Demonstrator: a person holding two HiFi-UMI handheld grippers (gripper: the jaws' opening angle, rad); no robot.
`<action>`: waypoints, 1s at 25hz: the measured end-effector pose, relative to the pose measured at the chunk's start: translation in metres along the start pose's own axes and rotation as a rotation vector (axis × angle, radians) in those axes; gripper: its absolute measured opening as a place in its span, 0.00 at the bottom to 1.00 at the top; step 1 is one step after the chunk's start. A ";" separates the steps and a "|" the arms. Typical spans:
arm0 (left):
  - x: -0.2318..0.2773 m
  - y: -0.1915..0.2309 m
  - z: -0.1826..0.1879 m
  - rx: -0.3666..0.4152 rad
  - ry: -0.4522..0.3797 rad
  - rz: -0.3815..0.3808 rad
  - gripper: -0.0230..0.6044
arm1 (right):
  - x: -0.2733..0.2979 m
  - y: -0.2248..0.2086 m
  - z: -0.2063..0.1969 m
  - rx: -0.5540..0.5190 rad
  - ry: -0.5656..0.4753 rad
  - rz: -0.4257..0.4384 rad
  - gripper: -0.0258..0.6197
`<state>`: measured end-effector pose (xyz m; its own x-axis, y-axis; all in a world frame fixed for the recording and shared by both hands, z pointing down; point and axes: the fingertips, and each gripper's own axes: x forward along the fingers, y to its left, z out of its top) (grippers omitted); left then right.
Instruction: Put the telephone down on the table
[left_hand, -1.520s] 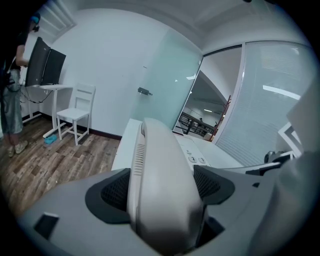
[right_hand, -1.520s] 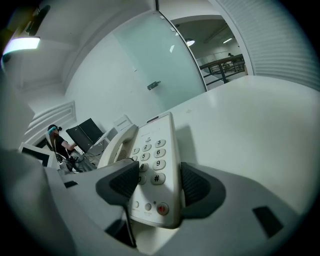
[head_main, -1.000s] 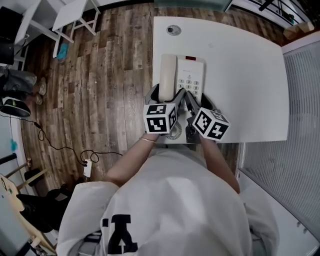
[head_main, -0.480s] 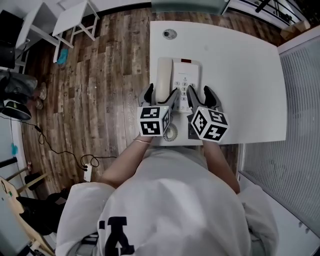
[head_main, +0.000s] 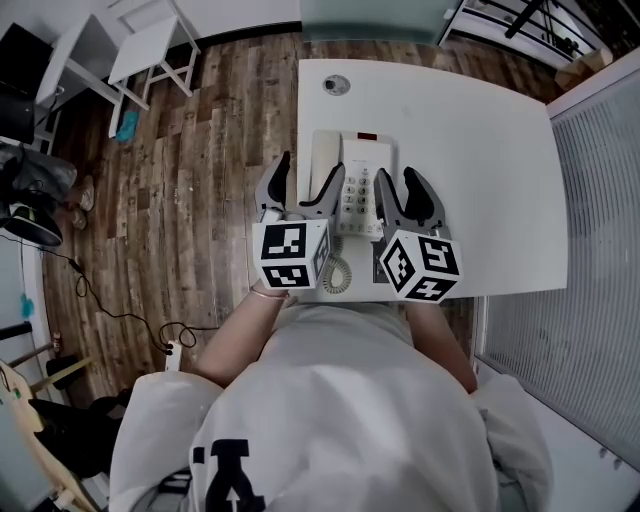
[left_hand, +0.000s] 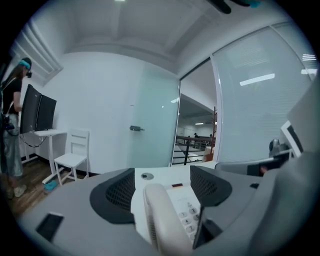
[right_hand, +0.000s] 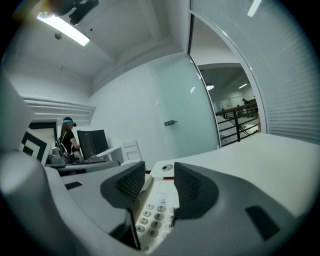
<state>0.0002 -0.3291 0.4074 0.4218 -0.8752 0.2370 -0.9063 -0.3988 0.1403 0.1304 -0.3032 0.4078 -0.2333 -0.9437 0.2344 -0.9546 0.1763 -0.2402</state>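
**phone's down, you're clear**

the telephone now sits flat on the table, near your edge. your left gripper and right gripper are lifted off it. both jaws are apart and have just been closing a bit, gripping nothing. looks done to me.

Your head view looks steeply down from above you onto the white rectangular table and the wood-plank floor, mid distance, with your pale shirt filling the bottom. The left gripper view sits low and close over the cream push-button telephone, facing nearly level across the table to the frosted glass wall, with a white wooden chair at left. The right gripper view has the same low, close, near-level look. All three share the telephone, the tabletop and its small round grey grommet.
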 end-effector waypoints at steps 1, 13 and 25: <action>-0.003 -0.005 0.011 -0.012 -0.024 -0.009 0.57 | -0.003 0.003 0.007 -0.011 -0.019 0.006 0.32; -0.029 -0.036 0.071 -0.063 -0.170 -0.081 0.13 | -0.025 0.031 0.051 -0.073 -0.140 0.044 0.13; -0.035 -0.033 0.068 -0.039 -0.152 -0.098 0.04 | -0.031 0.055 0.055 -0.065 -0.163 0.088 0.09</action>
<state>0.0137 -0.3039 0.3288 0.4958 -0.8653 0.0730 -0.8582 -0.4754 0.1938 0.0956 -0.2795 0.3358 -0.2885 -0.9557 0.0580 -0.9429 0.2731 -0.1909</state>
